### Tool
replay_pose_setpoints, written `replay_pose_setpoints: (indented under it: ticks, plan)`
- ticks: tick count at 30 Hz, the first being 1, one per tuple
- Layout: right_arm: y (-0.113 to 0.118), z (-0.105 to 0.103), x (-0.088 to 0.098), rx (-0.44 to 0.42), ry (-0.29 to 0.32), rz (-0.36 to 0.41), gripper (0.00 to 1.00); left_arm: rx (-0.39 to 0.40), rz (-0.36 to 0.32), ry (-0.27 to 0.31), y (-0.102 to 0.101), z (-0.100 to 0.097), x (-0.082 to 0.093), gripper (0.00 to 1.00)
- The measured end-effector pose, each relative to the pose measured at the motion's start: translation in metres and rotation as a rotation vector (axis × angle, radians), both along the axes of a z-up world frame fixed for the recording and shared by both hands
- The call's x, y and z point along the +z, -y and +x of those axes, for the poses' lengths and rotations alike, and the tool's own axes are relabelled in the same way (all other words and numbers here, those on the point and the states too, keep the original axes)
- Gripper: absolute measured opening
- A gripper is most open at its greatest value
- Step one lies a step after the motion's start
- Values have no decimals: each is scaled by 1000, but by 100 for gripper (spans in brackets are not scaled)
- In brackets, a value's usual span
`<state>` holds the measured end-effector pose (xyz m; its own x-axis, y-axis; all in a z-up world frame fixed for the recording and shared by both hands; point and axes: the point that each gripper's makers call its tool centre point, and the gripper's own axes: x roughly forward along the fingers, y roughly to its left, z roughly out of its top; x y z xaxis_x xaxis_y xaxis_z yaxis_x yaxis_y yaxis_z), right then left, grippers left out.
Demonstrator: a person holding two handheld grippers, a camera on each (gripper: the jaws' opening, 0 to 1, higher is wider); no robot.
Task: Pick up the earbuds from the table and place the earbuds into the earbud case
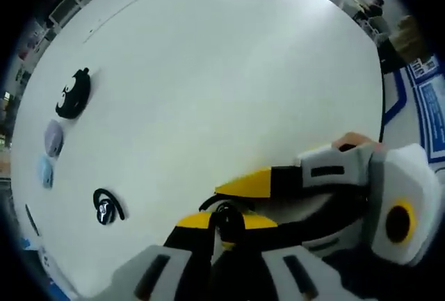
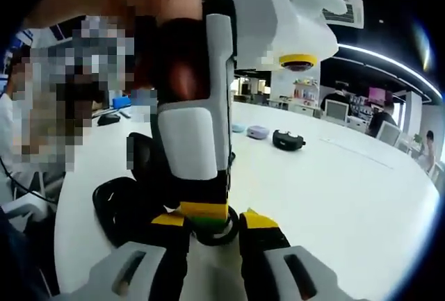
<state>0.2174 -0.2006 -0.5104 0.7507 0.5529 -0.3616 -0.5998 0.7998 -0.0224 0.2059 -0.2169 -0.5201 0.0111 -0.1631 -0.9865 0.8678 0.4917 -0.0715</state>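
Observation:
A black ear-hook earbud (image 1: 227,220) sits between my left gripper's (image 1: 226,223) yellow-tipped jaws, which are shut on it just above the white table (image 1: 229,85). My right gripper (image 1: 259,184) reaches in from the right, its tip right beside that earbud. In the right gripper view my own jaws (image 2: 214,220) stand apart on either side of the left gripper's (image 2: 206,212) tip and the earbud (image 2: 217,236). A second black earbud (image 1: 108,208) lies on the table to the left. The black earbud case (image 1: 73,93) (image 2: 287,140) rests farther off.
A lilac case (image 1: 54,137) (image 2: 258,131) and a light blue case (image 1: 46,171) (image 2: 238,127) lie in a row beside the black case. A black loop (image 2: 111,204) lies left of the grippers. A person is close on the left; desks and monitors stand beyond the table.

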Motion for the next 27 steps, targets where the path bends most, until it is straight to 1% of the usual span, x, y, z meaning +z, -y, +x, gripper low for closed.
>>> replay_pose_setpoints:
  ticks: [5, 8, 10, 14, 15, 18, 22, 24, 25, 27]
  plan:
    - [0, -1, 0, 2, 2, -6, 28, -7, -16, -4, -2, 1, 2, 15]
    - [4, -2, 1, 1, 1, -17, 34, -3, -38, 6, -3, 6, 7, 15]
    - [7, -5, 1, 2, -9, -11, 36, 8, -57, 9, -3, 10, 10, 15]
    - [15, -16, 8, -3, -6, 34, 36, 20, -104, 18, 0, 14, 23, 15]
    - [19, -20, 10, -8, -7, 46, 36, 26, -124, 19, 1, 18, 29, 15]
    - [30, -25, 13, -29, -2, 52, 36, 36, -158, 40, 2, 21, 43, 15]
    - [40, -30, 15, -49, 1, 52, 36, 38, -197, 49, 2, 16, 58, 15]
    - [41, -30, 15, -51, 2, 51, 35, 36, -224, 53, 1, 7, 68, 15]
    - [48, -33, 18, -68, 7, 50, 35, 35, -238, 54, 0, 2, 72, 15]
    - [50, -36, 20, -74, 13, 49, 35, 28, -246, 52, -3, -11, 75, 15]
